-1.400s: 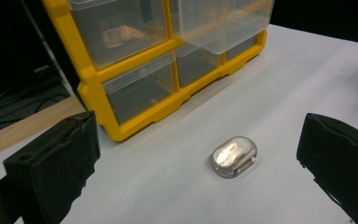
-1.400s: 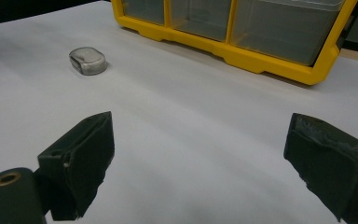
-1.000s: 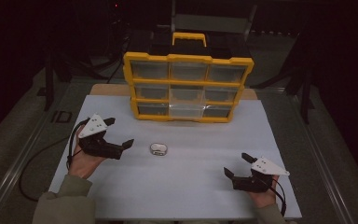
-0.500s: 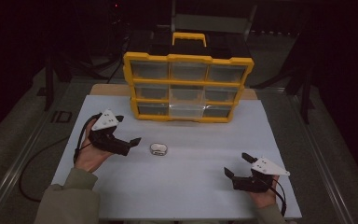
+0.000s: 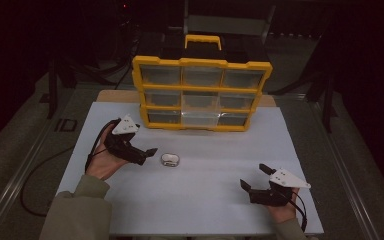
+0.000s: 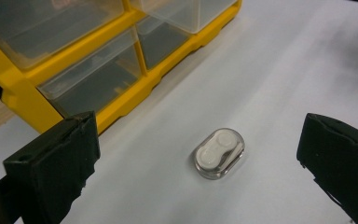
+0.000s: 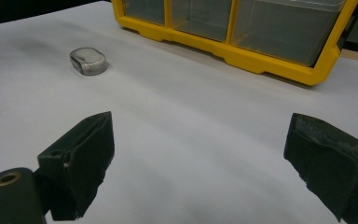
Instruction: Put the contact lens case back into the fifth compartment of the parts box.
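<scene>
Left gripper view: two black padded jaws of the left gripper [image 6: 200, 163] spread wide, nothing between the pads. Ahead of them, in the gap and a little nearer the right-hand jaw, a small clear oval plastic case with two round white inserts [image 6: 219, 153], lying flat on the white table sheet [image 6: 279, 70], touched by neither jaw. Beyond the left-hand jaw, a yellow-framed organiser box with clear plastic drawers [image 6: 74, 70], standing upright on the sheet, near the case but apart from it.

High view: left gripper [image 5: 147, 151] held in the person's left hand [image 5: 102, 157], jaw tips pointing at the small case [image 5: 170, 159], just beside it, no contact seen. Organiser [image 5: 200, 92] behind both, yellow handle on top, three rows of three drawers. Right gripper [image 5: 255, 177] in the right hand [image 5: 280, 207], well apart from the case, low over the sheet [image 5: 205, 200] with jaws wide apart and holding nothing.

Right gripper view: right gripper [image 7: 196, 154] with both black jaws splayed wide over bare sheet [image 7: 191, 116]. Far ahead and beyond the left-hand jaw, the case [image 7: 88, 61]; beyond the right-hand jaw, the bottom drawers of the organiser [image 7: 242, 32].
</scene>
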Available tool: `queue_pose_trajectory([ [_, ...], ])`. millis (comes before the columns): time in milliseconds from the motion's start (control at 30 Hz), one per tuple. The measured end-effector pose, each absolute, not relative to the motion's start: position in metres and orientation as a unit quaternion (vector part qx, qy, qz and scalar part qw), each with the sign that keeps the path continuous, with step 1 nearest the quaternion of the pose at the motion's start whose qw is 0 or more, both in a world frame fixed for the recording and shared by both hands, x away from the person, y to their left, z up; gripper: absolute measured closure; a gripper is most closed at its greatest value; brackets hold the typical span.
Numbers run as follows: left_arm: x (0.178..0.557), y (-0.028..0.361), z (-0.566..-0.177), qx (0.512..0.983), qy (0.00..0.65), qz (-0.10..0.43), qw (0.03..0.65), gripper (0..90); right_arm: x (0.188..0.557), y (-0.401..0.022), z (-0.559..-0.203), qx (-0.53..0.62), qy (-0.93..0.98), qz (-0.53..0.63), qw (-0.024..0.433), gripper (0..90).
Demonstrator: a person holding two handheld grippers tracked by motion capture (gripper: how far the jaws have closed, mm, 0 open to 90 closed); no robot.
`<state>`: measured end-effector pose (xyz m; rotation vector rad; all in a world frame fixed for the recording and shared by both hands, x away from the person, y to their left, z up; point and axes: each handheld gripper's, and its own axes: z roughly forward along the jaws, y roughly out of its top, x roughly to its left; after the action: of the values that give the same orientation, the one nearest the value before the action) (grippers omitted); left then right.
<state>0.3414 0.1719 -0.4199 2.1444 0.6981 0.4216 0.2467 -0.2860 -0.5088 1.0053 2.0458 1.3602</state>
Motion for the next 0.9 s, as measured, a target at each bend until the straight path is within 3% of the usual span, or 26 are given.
queue_pose_trajectory([
  [900, 0.362, 0.146, -0.426, 0.88, 0.261, 0.161, 0.362, 0.0, 0.247, -0.287, -0.509, 0.37, 0.746, 0.501, 0.237, 8.7],
])
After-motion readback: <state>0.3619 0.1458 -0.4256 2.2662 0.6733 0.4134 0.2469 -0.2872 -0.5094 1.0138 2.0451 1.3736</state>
